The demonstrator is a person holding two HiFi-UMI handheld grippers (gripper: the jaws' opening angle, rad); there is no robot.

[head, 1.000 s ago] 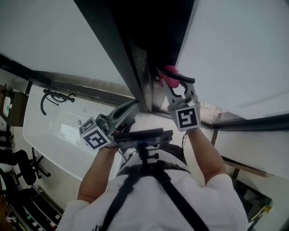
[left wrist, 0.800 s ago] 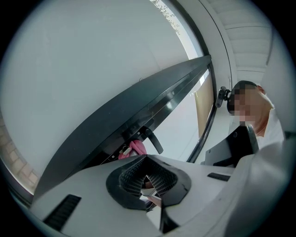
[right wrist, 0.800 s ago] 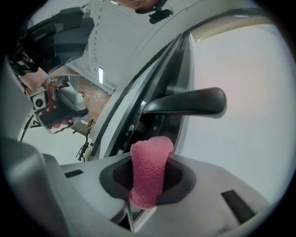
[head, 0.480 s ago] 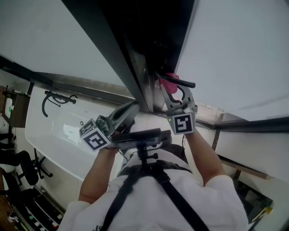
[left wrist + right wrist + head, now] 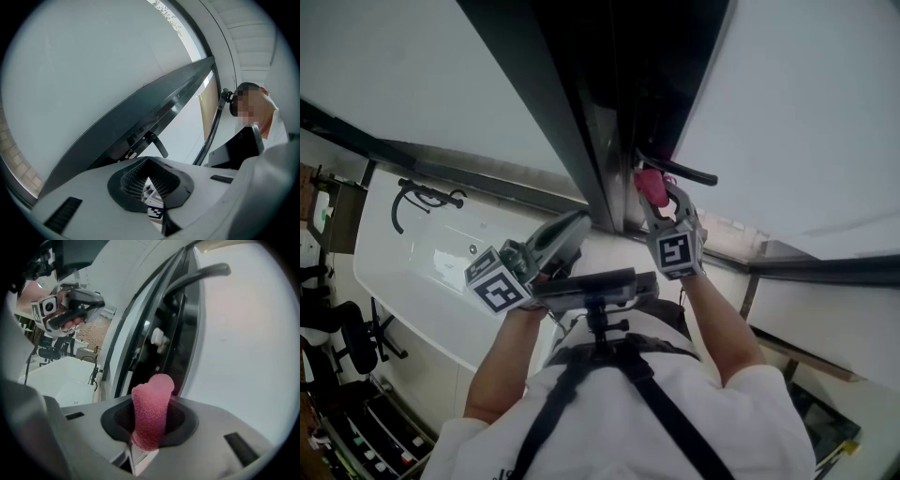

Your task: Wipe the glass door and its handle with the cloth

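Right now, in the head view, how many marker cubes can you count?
2. One cube rides on the left tool, low left of centre; the other cube on the right tool, which grips the pink cloth. None looks hidden.

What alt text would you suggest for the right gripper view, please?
The right gripper clamps a rolled pink cloth, pointed at the door's dark edge below its black lever handle. Frosted glass fills the right side; a white bathtub lies at lower left.

Cloth [image 5: 151,408] tail hidden inside right claw [image 5: 149,425]; handle [image 5: 201,273] contact perhaps, unclear.
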